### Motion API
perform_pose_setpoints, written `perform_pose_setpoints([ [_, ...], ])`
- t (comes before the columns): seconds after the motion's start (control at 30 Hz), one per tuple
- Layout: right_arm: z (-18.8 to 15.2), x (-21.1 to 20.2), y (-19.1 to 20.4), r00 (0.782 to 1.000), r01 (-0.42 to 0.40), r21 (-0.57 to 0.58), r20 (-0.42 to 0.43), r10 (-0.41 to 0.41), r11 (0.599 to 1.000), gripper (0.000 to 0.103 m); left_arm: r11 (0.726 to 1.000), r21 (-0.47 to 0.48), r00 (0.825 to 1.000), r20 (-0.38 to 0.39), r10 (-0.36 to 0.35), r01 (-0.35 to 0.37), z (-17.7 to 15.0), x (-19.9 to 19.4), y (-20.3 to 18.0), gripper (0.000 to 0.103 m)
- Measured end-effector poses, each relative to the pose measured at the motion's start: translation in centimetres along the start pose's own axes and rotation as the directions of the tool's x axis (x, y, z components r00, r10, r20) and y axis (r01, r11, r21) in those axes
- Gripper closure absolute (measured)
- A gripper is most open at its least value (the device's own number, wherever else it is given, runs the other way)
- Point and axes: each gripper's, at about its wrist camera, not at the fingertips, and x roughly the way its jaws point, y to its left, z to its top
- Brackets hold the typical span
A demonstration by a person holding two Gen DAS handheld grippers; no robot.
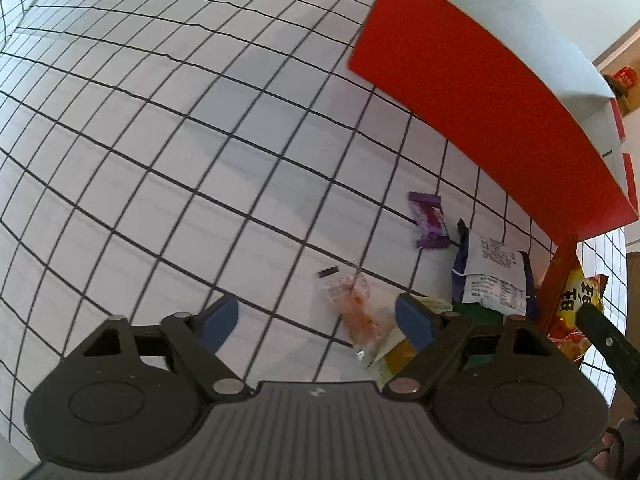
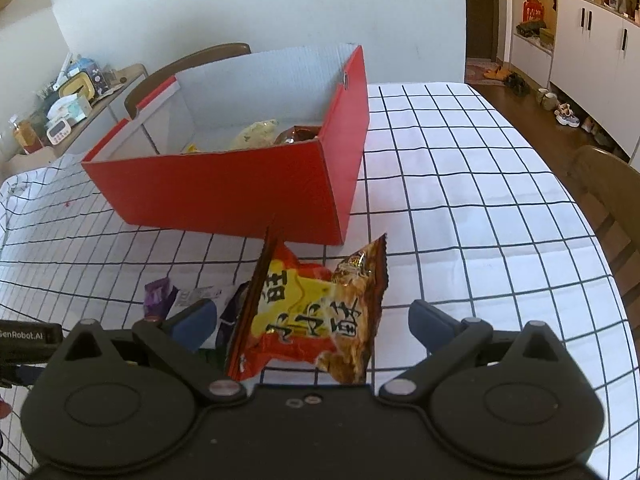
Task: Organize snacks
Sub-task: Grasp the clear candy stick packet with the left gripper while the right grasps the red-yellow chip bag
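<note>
Hovering low over the checked bench (image 1: 168, 168), both grippers are spread and grasp nothing: left gripper (image 1: 316, 322) beside a clear wrapper (image 1: 354, 304); right gripper (image 2: 312, 326) straddling the yellow-red snack bag (image 2: 316, 312), lower centre, below the red box (image 2: 224, 192).

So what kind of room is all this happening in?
Most likely a home dining area. A table with a checked tablecloth has wooden chairs around it, white cabinets line the wall, and shoes sit on the floor beside a doorway.
</note>
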Motion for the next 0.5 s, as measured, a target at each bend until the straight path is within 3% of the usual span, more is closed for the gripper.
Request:
perform_pose_setpoints([
  [0.23,0.6,1.5,0.3,1.0,0.021,0.003,-0.02,-0.021,1.0,0.0,0.999,0.024,0.999,0.018,0.027,-0.027,-0.1,0.6,-1.0,0.031],
  [0.5,0.5,2.8,0.7,0.997,0.058,-0.018,-0.053,-0.059,0.998,0.003,0.996,0.073,0.998,0.042,0.053,-0.056,-1.0,0.3,-1.8,0.068],
])
